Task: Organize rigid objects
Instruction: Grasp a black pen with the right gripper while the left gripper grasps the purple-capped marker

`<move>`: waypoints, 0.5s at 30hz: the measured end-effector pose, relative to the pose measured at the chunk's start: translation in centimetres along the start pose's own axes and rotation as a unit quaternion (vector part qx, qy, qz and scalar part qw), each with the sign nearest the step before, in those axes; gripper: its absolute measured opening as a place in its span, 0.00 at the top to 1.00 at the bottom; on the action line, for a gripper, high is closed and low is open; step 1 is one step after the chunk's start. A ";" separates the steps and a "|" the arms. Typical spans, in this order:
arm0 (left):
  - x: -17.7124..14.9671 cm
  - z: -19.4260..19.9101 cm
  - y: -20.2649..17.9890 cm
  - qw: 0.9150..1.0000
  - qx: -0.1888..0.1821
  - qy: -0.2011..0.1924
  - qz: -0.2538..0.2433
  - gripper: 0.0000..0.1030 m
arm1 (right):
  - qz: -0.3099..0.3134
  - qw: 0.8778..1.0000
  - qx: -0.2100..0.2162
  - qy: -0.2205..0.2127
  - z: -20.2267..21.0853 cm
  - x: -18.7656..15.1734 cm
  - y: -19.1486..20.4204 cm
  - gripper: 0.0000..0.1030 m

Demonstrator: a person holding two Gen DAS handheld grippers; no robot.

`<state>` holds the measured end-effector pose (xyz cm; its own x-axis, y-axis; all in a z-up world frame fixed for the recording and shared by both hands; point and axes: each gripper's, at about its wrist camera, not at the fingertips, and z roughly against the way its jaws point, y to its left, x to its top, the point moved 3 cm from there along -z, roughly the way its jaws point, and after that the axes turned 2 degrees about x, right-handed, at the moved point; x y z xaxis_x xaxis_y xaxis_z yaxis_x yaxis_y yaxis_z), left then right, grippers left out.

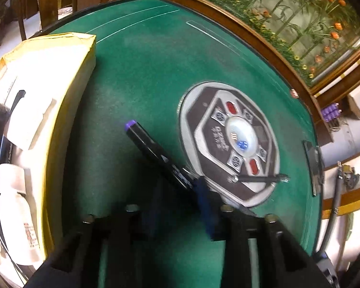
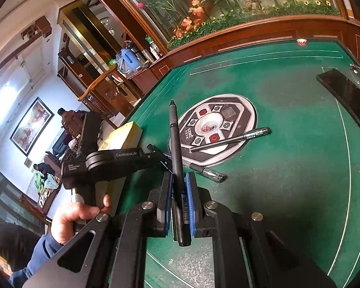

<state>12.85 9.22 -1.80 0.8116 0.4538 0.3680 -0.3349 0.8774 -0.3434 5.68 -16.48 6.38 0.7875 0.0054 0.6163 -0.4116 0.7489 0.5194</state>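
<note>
The right tool (image 2: 179,192) pinches a slim matte-black stylus pen (image 2: 175,144) between its ribbed blue pads (image 2: 189,199); the pen stands almost straight up the frame, its tapered tip toward twelve o'clock. The left tool (image 1: 177,206) grips a glossy black marker with a purple end cap (image 1: 153,151) in its dark blue pads, the cap pointing toward ten o'clock.

Both work over the bench (image 2: 288,180), a green felt surface with thin white lines and a polished brown wooden rim. At the felt's middle lies a round silver-and-black plastic control disc (image 2: 247,110) with red and grey buttons around a clear dome.

A thin black pen with green lettering (image 2: 230,139) lies across the disc's lower edge, running toward three o'clock. Just below it, on the felt, rests a pen with a clear barrel and black cap (image 2: 207,172).

At nine o'clock in the left wrist view sits an open yellow cardboard box (image 1: 69,55) with white foam lining. A flat black glossy smartphone (image 2: 345,98) lies at two o'clock in the right wrist view.
</note>
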 end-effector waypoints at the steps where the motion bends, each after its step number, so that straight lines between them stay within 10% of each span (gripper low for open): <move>1: 0.1 -0.1 -0.2 1.000 0.006 -0.001 -0.005 0.66 | -0.001 1.000 0.000 0.000 0.0 0.0 0.0 0.89; 15: -5.3 1.6 -1.9 0.992 0.030 -0.021 -0.118 0.85 | -0.004 1.000 -0.001 0.002 -0.6 -0.1 0.1 0.89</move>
<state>8.41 5.42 -1.70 0.8506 0.2387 0.4685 -0.1659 0.9673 -0.1918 5.81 -16.04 5.99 0.7925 0.0029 0.6099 -0.4049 0.7503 0.5226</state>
